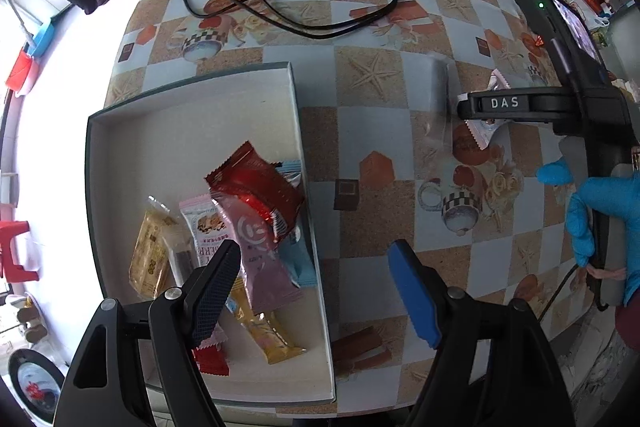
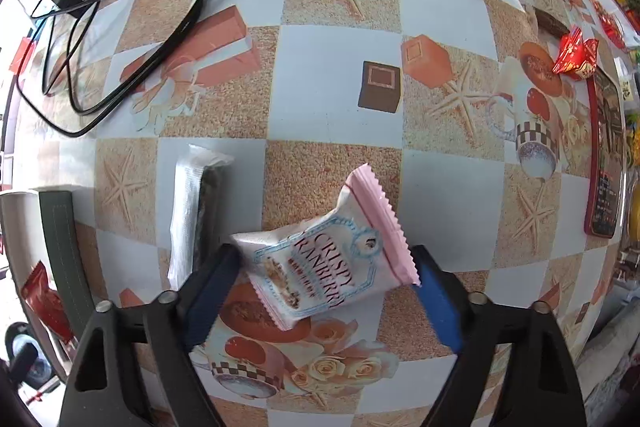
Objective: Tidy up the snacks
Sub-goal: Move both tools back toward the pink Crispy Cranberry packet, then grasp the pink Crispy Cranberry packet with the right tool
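White tray [image 1: 192, 115] sits at the tabletop's [image 1: 360, 39] left and near edges, already holding a loose heap of wrapped snacks: yellow bar [image 1: 150, 251], red packet [image 1: 256, 187], mauve bar [image 1: 256, 247], pale blue wrapper [image 1: 298, 259] against the tray's right wall. Left tongs [image 1: 316, 291] hang over that right wall, jaws wide apart, nothing between them. Further right on open tabletop, a clear-and-silver sachet [image 2: 192, 211] lies flat, just left of the right tongs [image 2: 324, 287]. Those straddle a pink-edged cranberry crisp packet [image 2: 324, 259], jaws wide; the left pad looks to touch a packet corner, the right pad the pink crimped seam, but a firm pinch cannot be told. Packet sits tilted, one end raised. Judgement: step in hand is securing this packet for the tray. Best to close across the packet's body, not the thin seam, which would likely slip; lift clear of the sachet. Red foil sweet [image 2: 576, 57] waits near the right edge.
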Demonstrator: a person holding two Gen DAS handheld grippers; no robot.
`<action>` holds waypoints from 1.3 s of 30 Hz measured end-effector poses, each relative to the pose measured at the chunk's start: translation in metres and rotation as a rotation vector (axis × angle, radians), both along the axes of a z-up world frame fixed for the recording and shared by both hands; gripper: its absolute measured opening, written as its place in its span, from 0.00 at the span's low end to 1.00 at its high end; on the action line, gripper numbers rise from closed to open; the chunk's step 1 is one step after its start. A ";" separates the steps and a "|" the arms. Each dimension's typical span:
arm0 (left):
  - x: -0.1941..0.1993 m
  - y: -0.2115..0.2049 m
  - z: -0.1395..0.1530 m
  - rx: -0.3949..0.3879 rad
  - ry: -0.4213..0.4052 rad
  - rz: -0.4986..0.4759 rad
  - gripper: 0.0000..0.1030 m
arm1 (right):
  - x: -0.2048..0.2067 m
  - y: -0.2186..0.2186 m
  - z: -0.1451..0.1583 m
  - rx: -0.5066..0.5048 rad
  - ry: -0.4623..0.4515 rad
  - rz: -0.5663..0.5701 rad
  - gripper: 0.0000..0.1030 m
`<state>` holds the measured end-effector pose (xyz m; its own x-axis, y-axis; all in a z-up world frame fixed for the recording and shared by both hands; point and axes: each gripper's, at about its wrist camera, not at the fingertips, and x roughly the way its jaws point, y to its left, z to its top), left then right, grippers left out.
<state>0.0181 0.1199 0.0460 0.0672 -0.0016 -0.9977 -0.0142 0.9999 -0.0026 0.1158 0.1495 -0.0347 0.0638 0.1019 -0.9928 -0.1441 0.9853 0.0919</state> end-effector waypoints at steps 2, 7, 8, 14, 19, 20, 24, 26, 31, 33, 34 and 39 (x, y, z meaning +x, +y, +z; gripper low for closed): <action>0.007 -0.008 -0.003 -0.002 -0.001 -0.014 0.77 | -0.006 -0.001 0.001 0.005 -0.008 0.017 0.74; 0.024 -0.034 -0.012 -0.017 -0.007 -0.057 0.77 | -0.010 -0.020 0.000 0.047 -0.004 -0.002 0.58; 0.027 -0.039 -0.014 -0.020 -0.007 -0.068 0.77 | -0.011 -0.024 -0.001 0.053 0.005 -0.009 0.58; 0.053 -0.069 -0.035 -0.012 0.008 -0.126 0.77 | -0.022 -0.046 -0.009 0.086 0.048 -0.028 0.58; 0.081 -0.085 -0.054 -0.004 0.024 -0.132 0.77 | -0.010 -0.060 -0.004 0.110 0.026 -0.085 0.89; 0.085 -0.088 -0.058 -0.007 0.028 -0.131 0.77 | -0.010 -0.063 -0.004 0.116 0.030 -0.091 0.89; 0.104 -0.097 -0.073 -0.002 0.039 -0.119 0.77 | -0.006 -0.072 -0.007 0.111 0.027 -0.083 0.89; 0.110 -0.098 -0.081 0.009 0.050 -0.111 0.77 | -0.006 -0.071 -0.007 0.080 0.007 -0.034 0.89; 0.114 -0.098 -0.090 0.024 0.050 -0.105 0.81 | -0.034 -0.062 -0.015 0.010 -0.061 0.177 0.89; 0.114 -0.099 -0.091 0.027 0.046 -0.106 0.82 | -0.036 -0.048 -0.016 -0.042 -0.095 0.282 0.89; 0.113 -0.099 -0.091 0.029 0.046 -0.104 0.83 | -0.036 -0.044 -0.017 -0.058 -0.106 0.318 0.89; 0.108 -0.089 -0.090 0.058 0.041 -0.073 0.83 | -0.029 -0.011 -0.026 -0.126 -0.163 0.486 0.89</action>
